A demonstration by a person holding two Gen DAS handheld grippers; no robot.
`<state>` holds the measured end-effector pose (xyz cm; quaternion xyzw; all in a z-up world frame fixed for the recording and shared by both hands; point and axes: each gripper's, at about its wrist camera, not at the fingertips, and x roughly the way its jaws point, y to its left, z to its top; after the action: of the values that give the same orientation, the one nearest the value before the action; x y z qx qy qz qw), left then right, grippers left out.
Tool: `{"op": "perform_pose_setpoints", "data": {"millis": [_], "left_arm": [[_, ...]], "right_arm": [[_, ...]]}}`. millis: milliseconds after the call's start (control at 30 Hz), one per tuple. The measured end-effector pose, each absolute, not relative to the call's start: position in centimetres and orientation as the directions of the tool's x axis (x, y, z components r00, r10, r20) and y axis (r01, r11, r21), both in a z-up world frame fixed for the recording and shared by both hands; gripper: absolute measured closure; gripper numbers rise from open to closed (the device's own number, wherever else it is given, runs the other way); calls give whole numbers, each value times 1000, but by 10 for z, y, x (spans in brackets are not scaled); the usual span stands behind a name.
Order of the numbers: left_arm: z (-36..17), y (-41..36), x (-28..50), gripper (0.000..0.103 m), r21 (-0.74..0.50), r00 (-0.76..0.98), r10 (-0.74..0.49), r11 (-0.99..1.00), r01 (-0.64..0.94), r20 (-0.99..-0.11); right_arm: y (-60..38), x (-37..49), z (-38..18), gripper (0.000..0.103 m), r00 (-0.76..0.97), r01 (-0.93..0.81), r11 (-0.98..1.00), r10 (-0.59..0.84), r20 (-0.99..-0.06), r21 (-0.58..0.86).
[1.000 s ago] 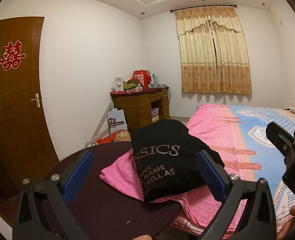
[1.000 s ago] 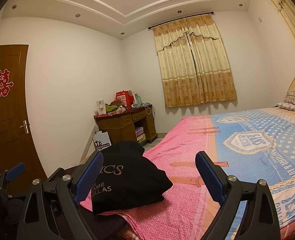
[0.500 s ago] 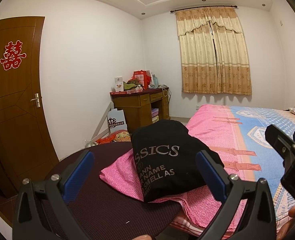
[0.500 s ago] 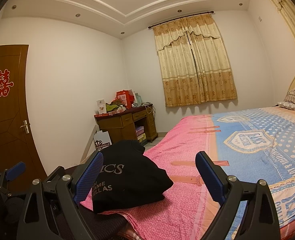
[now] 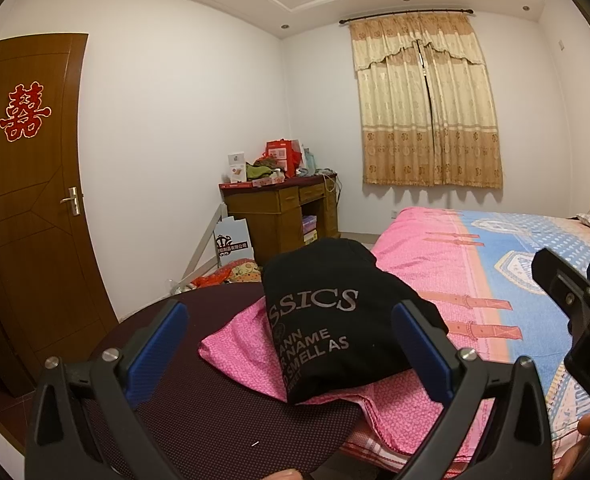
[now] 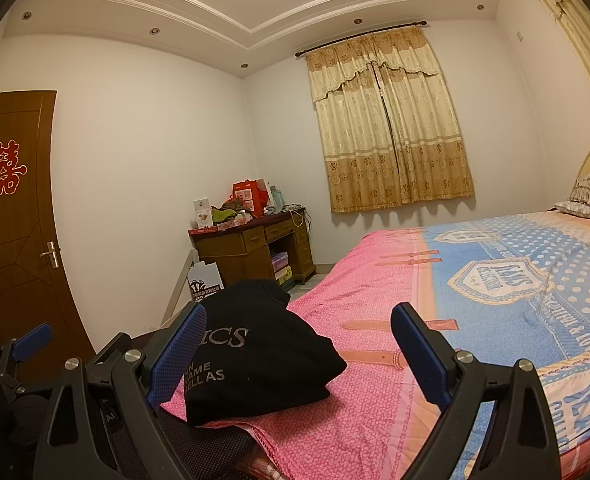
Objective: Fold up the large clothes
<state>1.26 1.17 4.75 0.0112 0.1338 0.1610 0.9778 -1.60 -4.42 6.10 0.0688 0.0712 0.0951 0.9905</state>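
Left wrist view: left gripper [image 5: 291,338] spread wide, empty, short of folded black shirt [image 5: 335,320] lying on pink bedspread corner [image 5: 235,346]. Right wrist view: right gripper [image 6: 299,340] likewise parted, grasping nothing, shirt beside its left finger.

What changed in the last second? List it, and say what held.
Nothing visibly changed. Left gripper and right gripper remain open and empty, hovering apart from the folded black garment, which stays on the pink bedspread at the bed's corner.
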Motion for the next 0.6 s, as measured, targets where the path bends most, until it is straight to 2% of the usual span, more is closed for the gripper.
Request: {"op": "perform_pose_setpoints", "data": {"millis": [600], "left_arm": [[44, 12, 14, 0, 101, 908, 350, 937, -335, -232]], "right_arm": [[-42, -18, 55, 9, 973, -168, 974, 189, -131, 154]]}}
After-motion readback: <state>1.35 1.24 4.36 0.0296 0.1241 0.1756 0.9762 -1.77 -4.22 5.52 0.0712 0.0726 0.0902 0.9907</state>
